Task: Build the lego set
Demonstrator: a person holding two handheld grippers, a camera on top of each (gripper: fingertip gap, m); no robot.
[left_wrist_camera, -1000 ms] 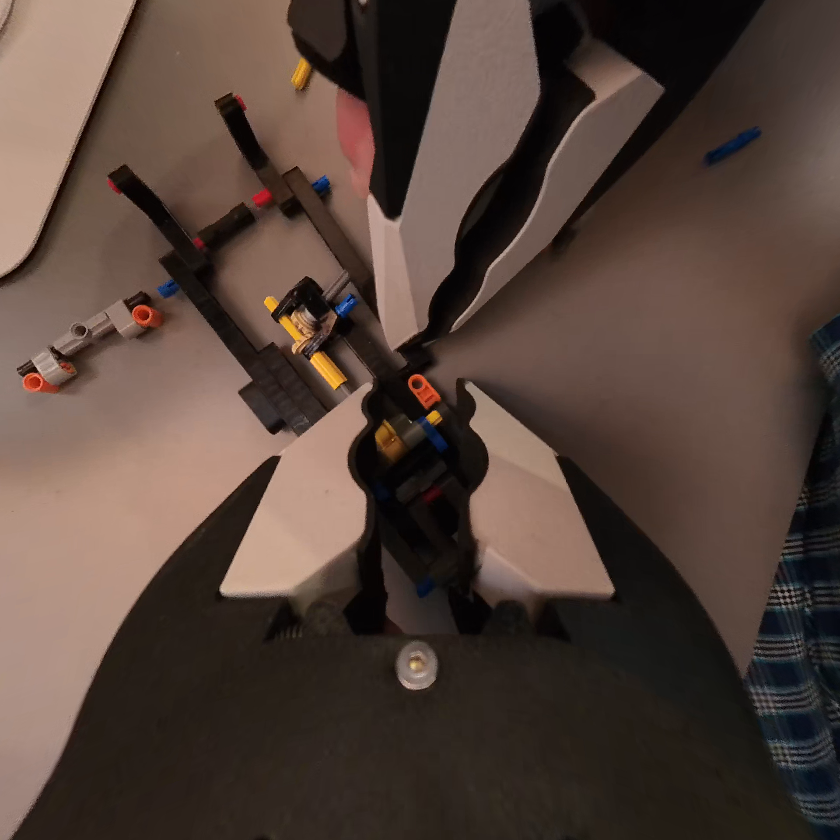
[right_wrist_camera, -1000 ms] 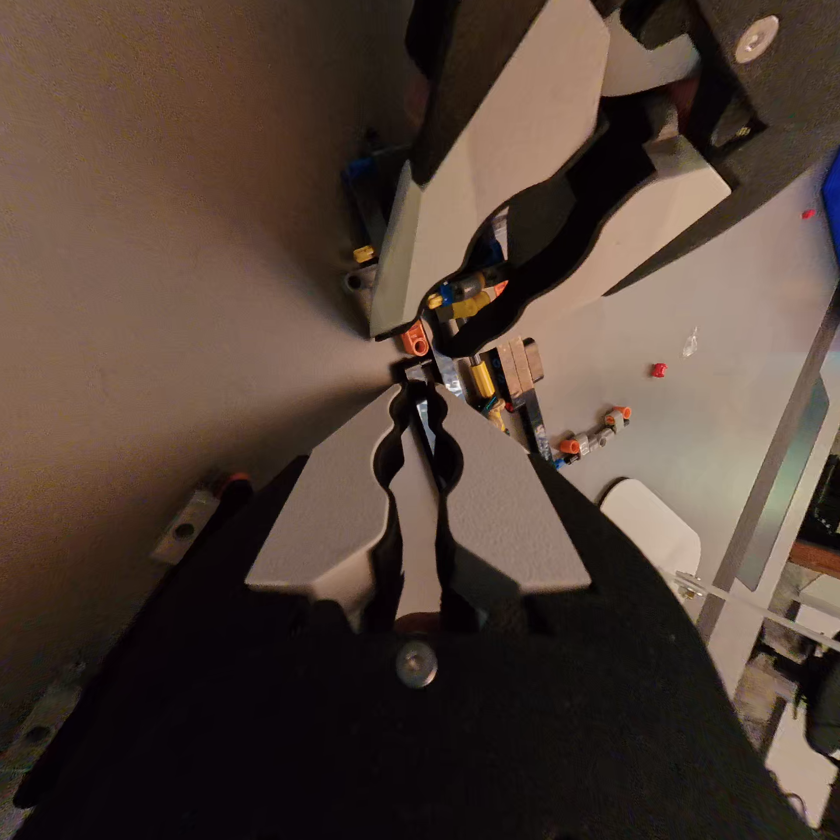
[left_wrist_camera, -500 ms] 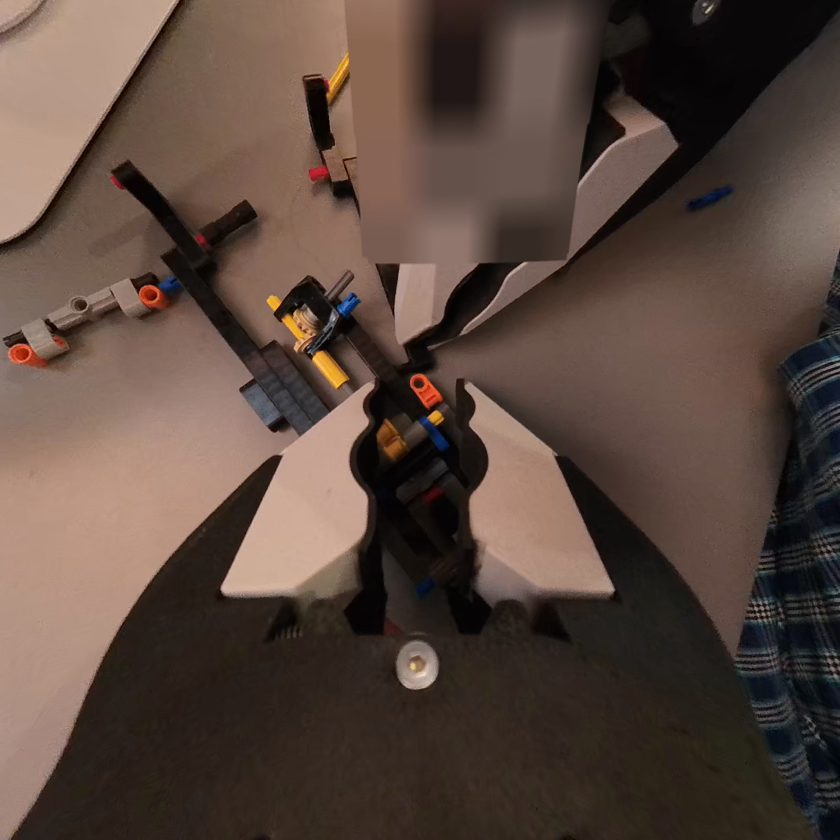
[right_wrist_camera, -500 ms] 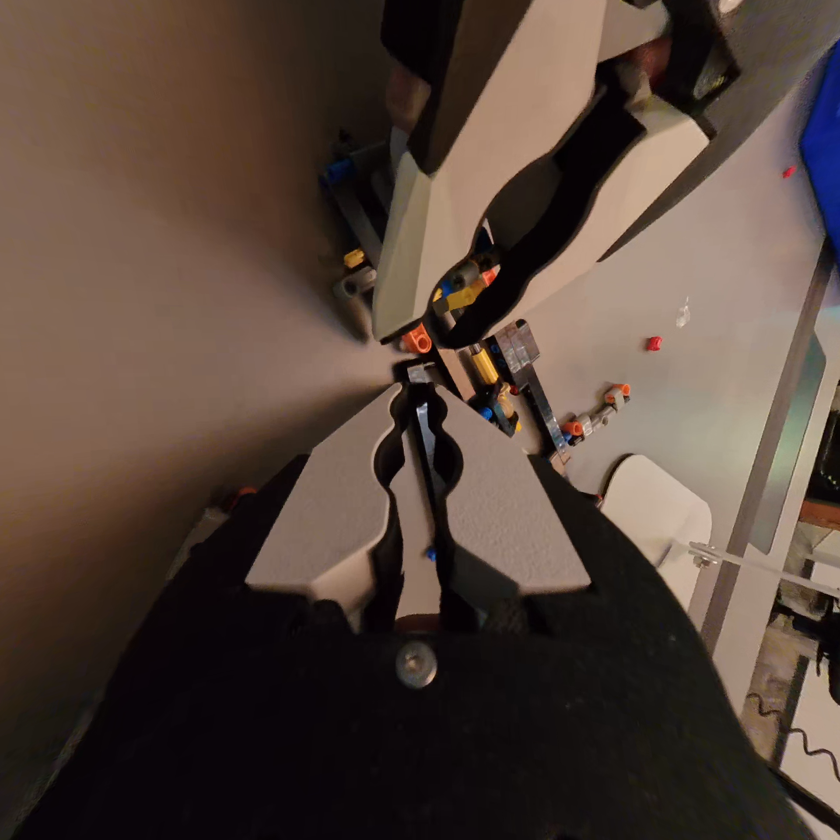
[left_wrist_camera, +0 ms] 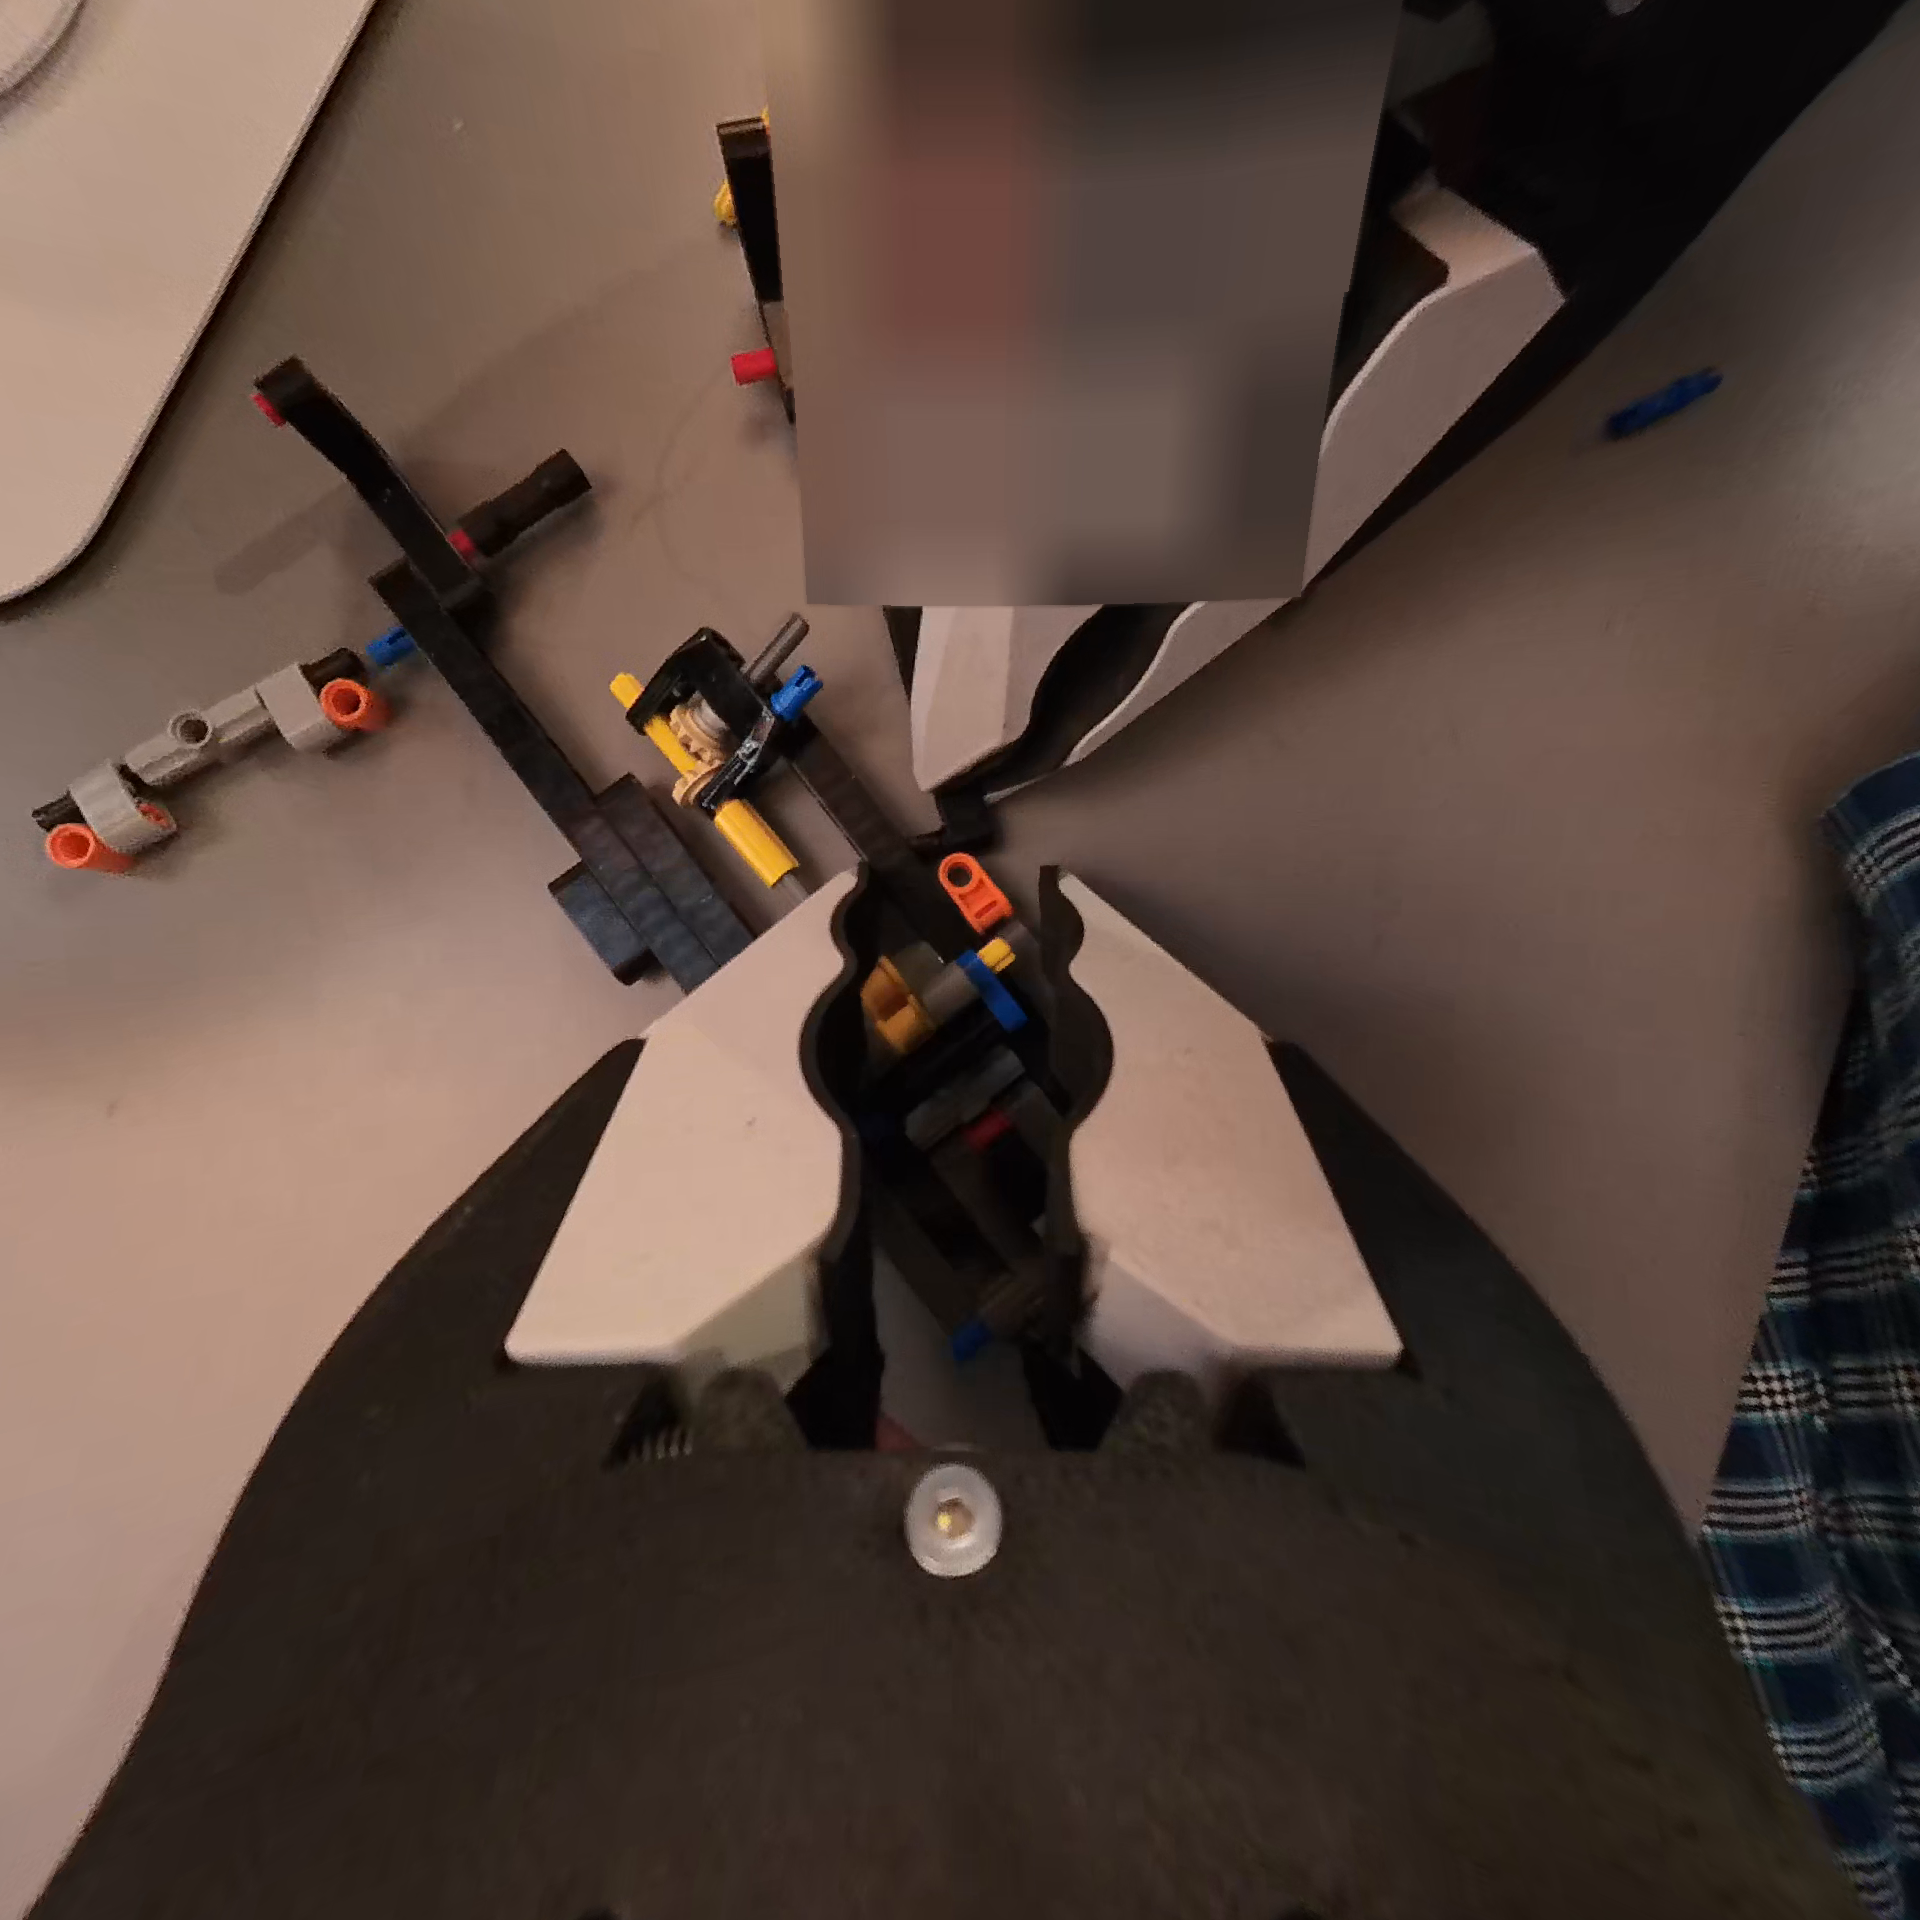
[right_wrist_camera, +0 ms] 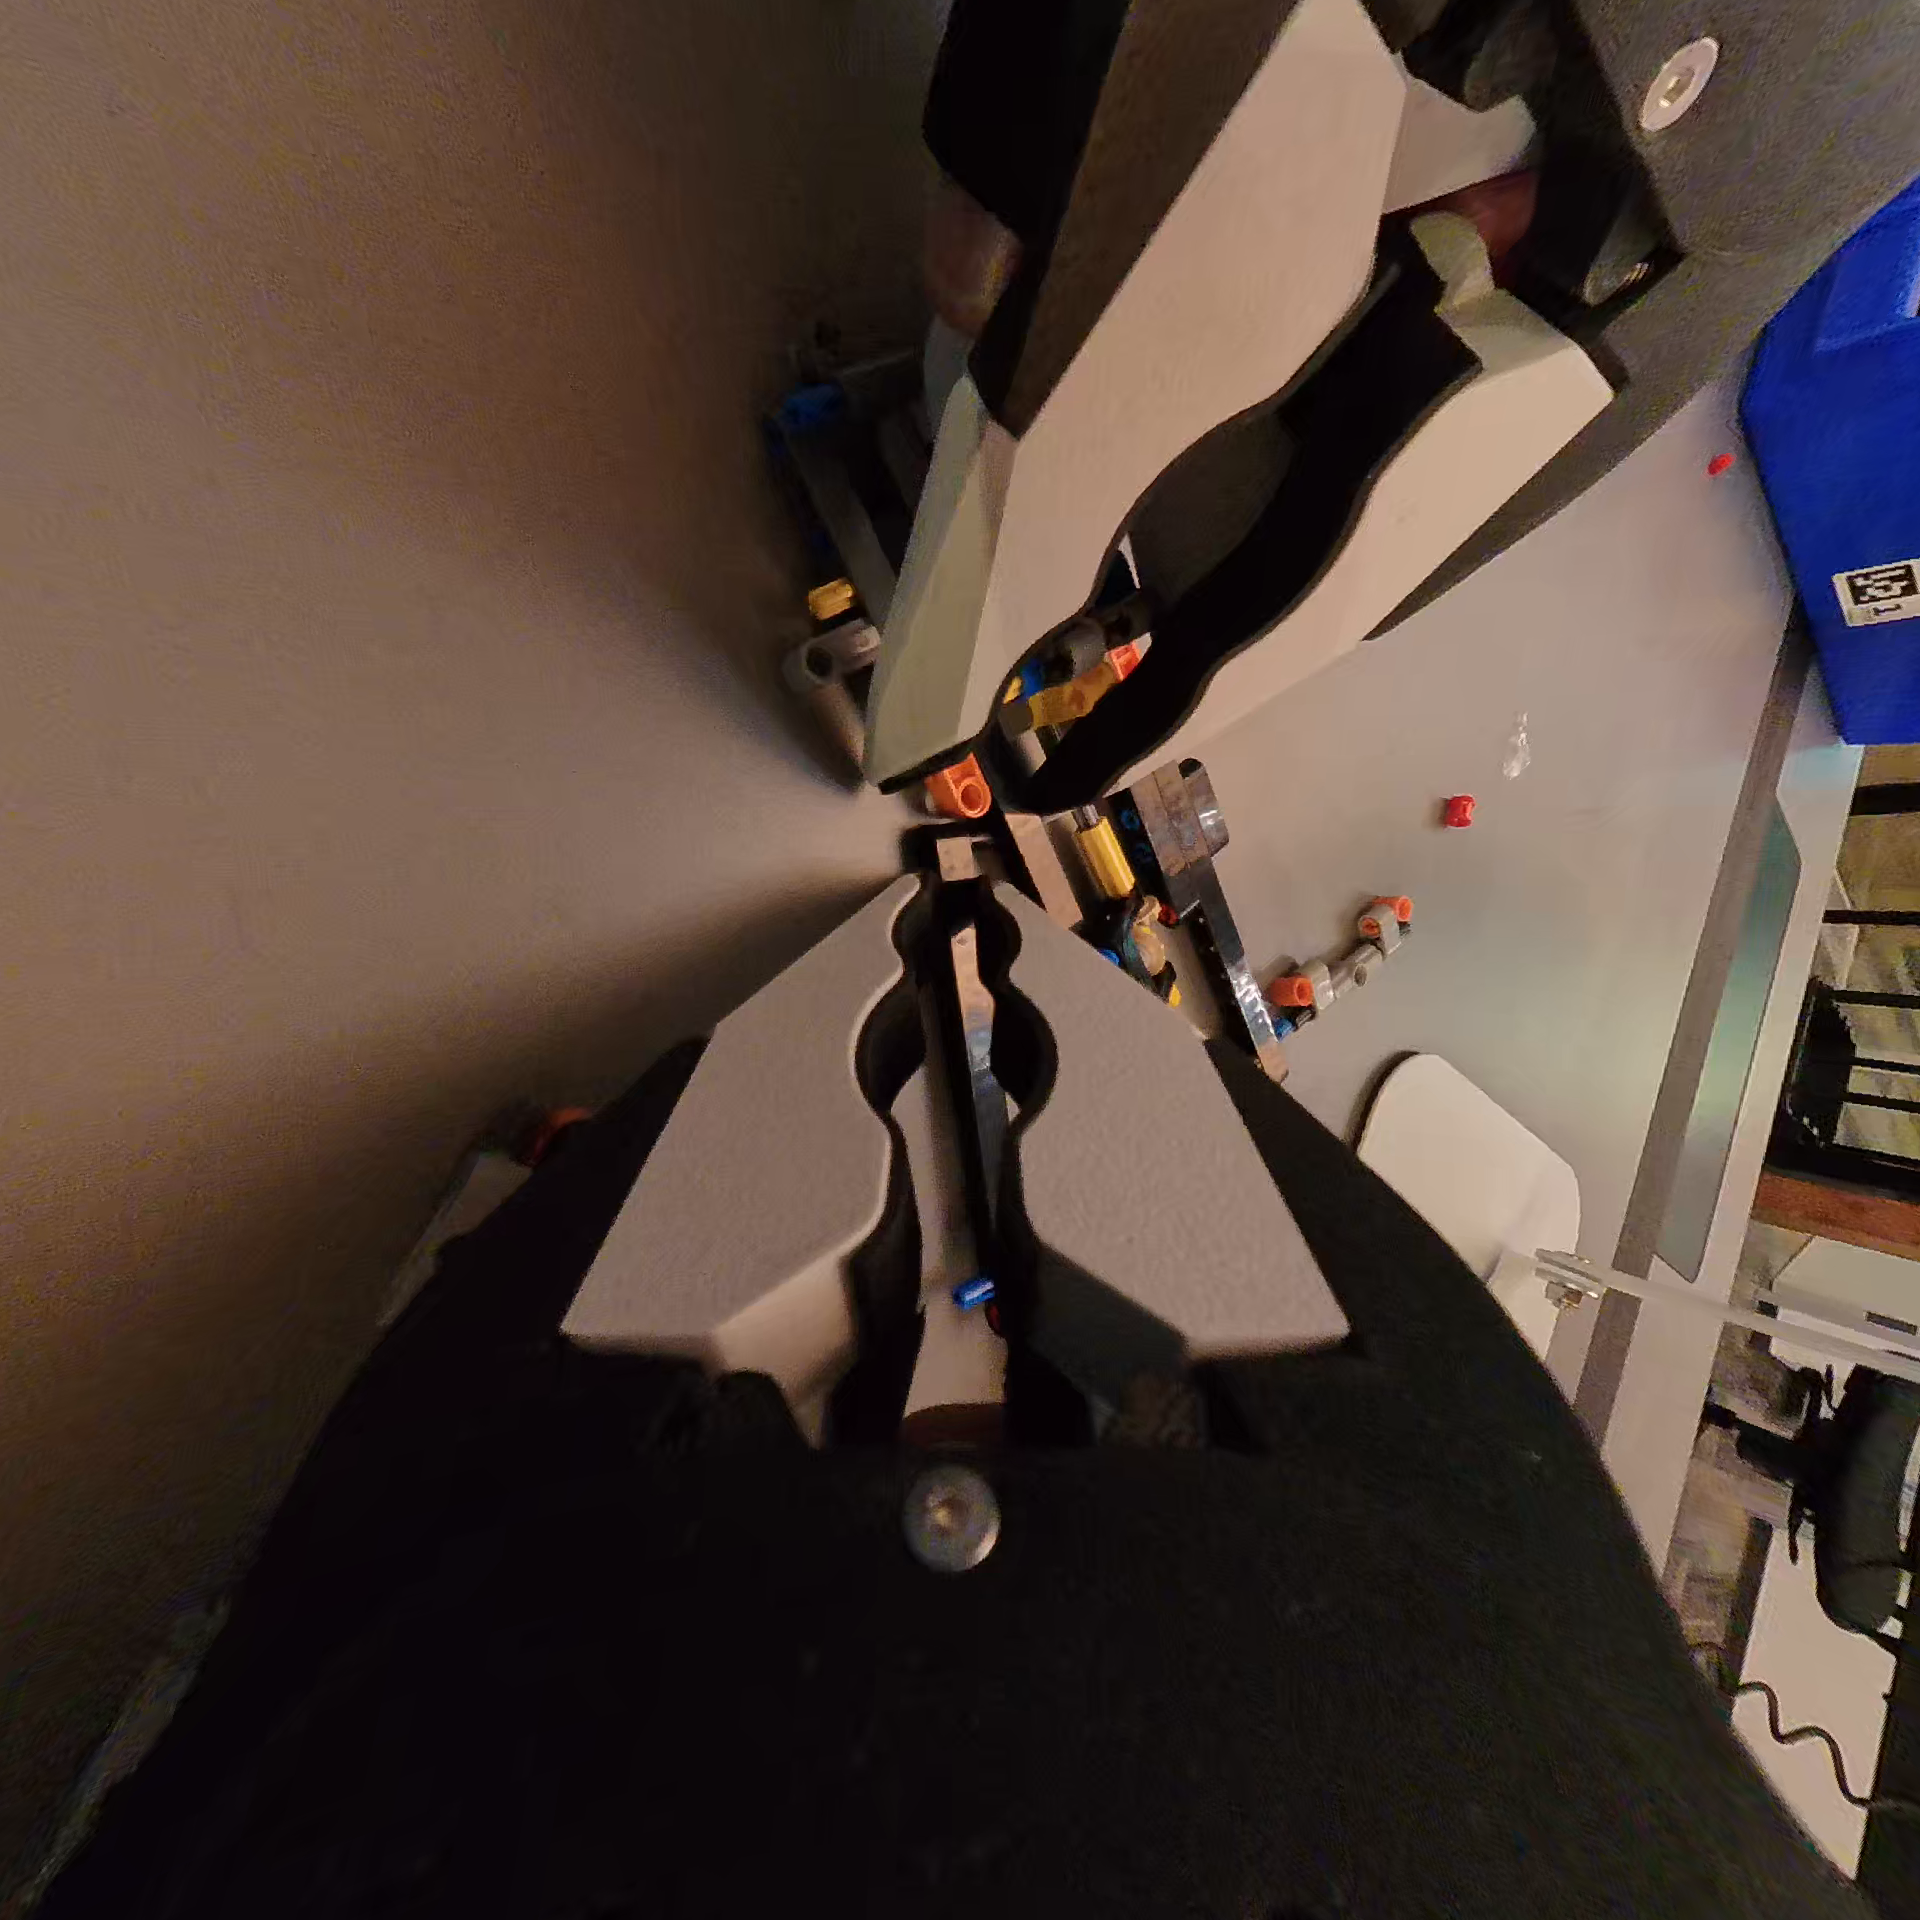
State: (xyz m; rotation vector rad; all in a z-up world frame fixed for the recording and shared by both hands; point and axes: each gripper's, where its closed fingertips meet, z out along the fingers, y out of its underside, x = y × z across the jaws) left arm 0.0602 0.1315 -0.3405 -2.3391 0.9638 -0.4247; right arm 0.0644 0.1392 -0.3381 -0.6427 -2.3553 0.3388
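Observation:
My left gripper (left_wrist_camera: 953, 878) is shut on one end of the lego assembly (left_wrist_camera: 935, 1039), a black frame with yellow, grey, blue and orange parts. Its long black beam (left_wrist_camera: 488, 707) and yellow axle (left_wrist_camera: 727, 790) reach out to the upper left. My right gripper (right_wrist_camera: 961, 883) is shut on a separate black beam (right_wrist_camera: 971, 1039) that runs between its fingers. The right gripper also shows in the left wrist view (left_wrist_camera: 961, 795), tip to tip with the left one. The beam's far end (left_wrist_camera: 753, 229) sticks out beside it. The left gripper shows in the right wrist view (right_wrist_camera: 961, 790).
A small grey and orange subassembly (left_wrist_camera: 208, 738) lies on the grey table at the left. A white board (left_wrist_camera: 125, 260) is at the upper left. A loose blue pin (left_wrist_camera: 1662, 400) and a red piece (right_wrist_camera: 1458, 810) lie apart. A blue box (right_wrist_camera: 1849, 468) stands near the table edge. A plaid sleeve (left_wrist_camera: 1860, 1247) is at the right. Less than 4 cm separates the two grippers' tips. From either gripper's tips it is about 15 cm to the loose blue pin (left_wrist_camera: 1662, 400).
The black beam in my right gripper has come off the frame's cross bar and swung away from the other beam. My left gripper keeps its hold on the assembly.

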